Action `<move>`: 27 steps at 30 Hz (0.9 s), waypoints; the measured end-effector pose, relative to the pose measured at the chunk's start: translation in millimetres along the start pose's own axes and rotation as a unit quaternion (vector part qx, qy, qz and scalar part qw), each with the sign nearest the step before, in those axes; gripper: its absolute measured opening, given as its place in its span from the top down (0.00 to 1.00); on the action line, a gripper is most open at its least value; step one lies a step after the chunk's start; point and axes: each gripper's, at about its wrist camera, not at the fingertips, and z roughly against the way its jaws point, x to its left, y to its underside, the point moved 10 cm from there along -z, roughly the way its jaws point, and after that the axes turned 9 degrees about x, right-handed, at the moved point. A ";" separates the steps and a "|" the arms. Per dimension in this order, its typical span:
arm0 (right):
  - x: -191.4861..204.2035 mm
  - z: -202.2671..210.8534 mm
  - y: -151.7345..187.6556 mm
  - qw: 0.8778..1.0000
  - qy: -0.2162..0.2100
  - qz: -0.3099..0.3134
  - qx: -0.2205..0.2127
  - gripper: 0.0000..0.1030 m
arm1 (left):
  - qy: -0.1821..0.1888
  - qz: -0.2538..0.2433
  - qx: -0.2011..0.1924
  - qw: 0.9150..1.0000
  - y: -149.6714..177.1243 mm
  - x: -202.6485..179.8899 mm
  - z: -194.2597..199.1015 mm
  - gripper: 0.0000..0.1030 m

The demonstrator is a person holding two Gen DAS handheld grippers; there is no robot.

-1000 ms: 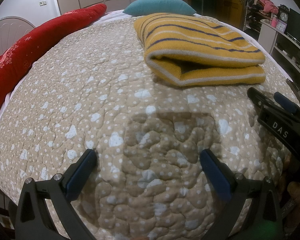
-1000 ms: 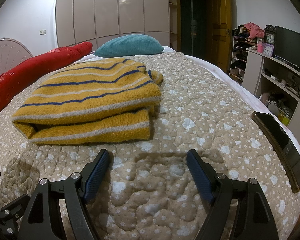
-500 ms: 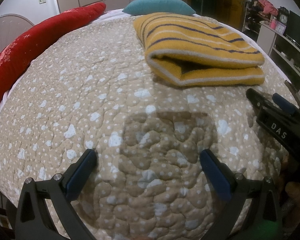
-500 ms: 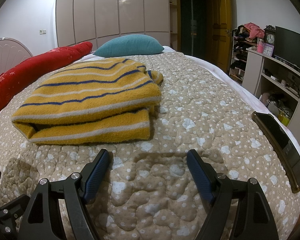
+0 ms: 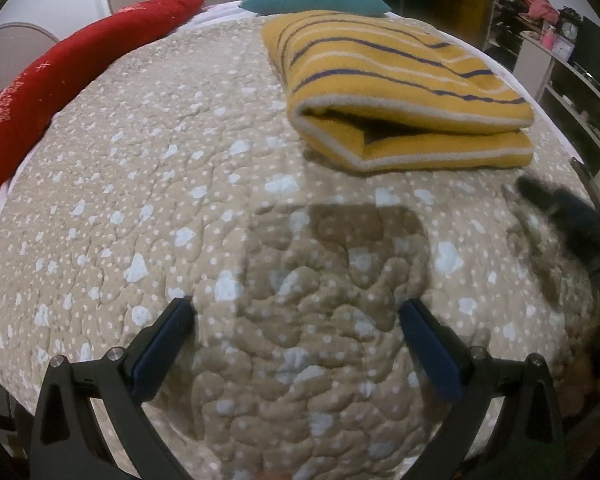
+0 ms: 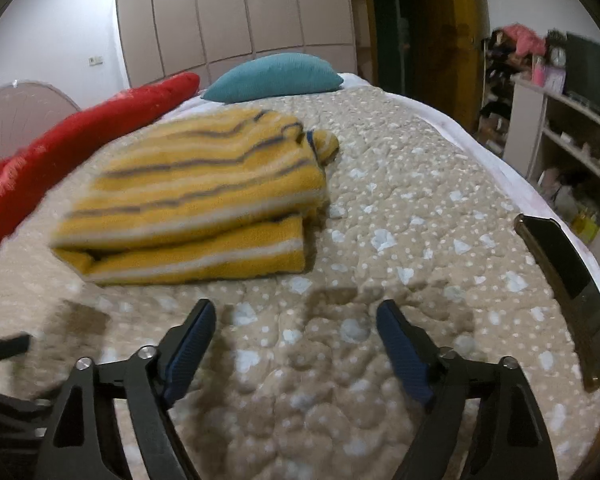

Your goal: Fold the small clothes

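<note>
Right gripper [image 6: 296,320] has lifted back from the folded yellow striped sweater [image 6: 204,196]; view now motion-blurred. Left gripper [image 5: 296,320] unchanged. Both spread wide, empty over quilt [image 5: 140,160]: fold looks complete.

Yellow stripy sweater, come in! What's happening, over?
Left gripper open, empty. Right gripper open, empty. Yellow striped sweater folded on the quilt, untouched. Nothing between grippers and sweater; a phone at the bed edge.

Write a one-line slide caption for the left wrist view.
Open left gripper over quilt, folded striped garment ahead.
</note>
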 end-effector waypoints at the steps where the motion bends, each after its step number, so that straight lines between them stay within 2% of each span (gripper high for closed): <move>1: -3.0 16.4 -10.3 1.000 -0.013 -0.008 -0.016 0.19 | 0.004 -0.002 0.000 1.000 -2.0 0.1 -0.6 0.00; 4: -2.5 41.7 -48.0 0.999 -0.004 0.007 -0.040 0.19 | 0.006 -0.006 -0.001 1.000 -8.7 -1.3 -3.5 0.00; 6: 10.5 44.8 -73.2 0.999 -0.010 0.031 -0.038 0.25 | 0.010 -0.008 0.000 1.000 -11.9 -1.9 -2.0 0.00; 9: 47.4 31.9 -109.7 0.997 -0.054 0.063 -0.009 0.39 | 0.036 -0.011 0.001 0.999 -11.7 -2.4 7.7 0.00; 11: 73.2 10.6 -127.1 0.993 -0.083 0.076 0.024 0.57 | 0.050 -0.012 -0.008 0.999 -11.6 2.9 16.9 0.00; 13: 96.8 -10.6 -140.6 0.990 -0.101 0.091 0.047 0.68 | 0.053 -0.011 -0.022 0.998 -11.5 16.3 25.2 0.00; 15: 118.7 -26.2 -148.6 0.985 -0.134 0.086 0.063 0.70 | 0.051 -0.002 -0.035 0.998 -15.6 30.7 31.6 0.00; 16: 129.5 -38.0 -154.6 0.980 -0.168 0.070 0.081 0.70 | 0.052 0.005 -0.038 0.998 -18.6 37.5 33.4 0.00; 19: 147.4 -79.3 -172.0 0.948 -0.284 -0.017 0.144 0.69 | 0.067 0.034 -0.047 0.996 -25.7 55.7 35.6 0.00; 20: 151.2 -98.0 -173.7 0.928 -0.328 -0.056 0.170 0.69 | 0.070 0.041 -0.048 0.996 -29.1 59.3 35.5 0.00; 22: 152.0 -125.3 -168.6 0.893 -0.382 -0.112 0.209 0.72 | 0.073 0.052 -0.049 0.995 -29.6 67.4 35.3 0.00; 23: 149.0 -136.9 -162.3 0.883 -0.391 -0.127 0.226 0.82 | 0.071 0.054 -0.047 0.995 -30.8 69.5 34.4 0.00; 25: 137.3 -141.8 -149.7 0.881 -0.393 -0.130 0.229 0.95 | 0.071 0.055 -0.046 0.995 -29.3 72.4 33.3 0.00; 27: 134.3 -133.4 -138.5 0.878 -0.405 -0.118 0.228 0.95 | 0.072 0.057 -0.046 0.995 -24.9 67.2 36.4 0.00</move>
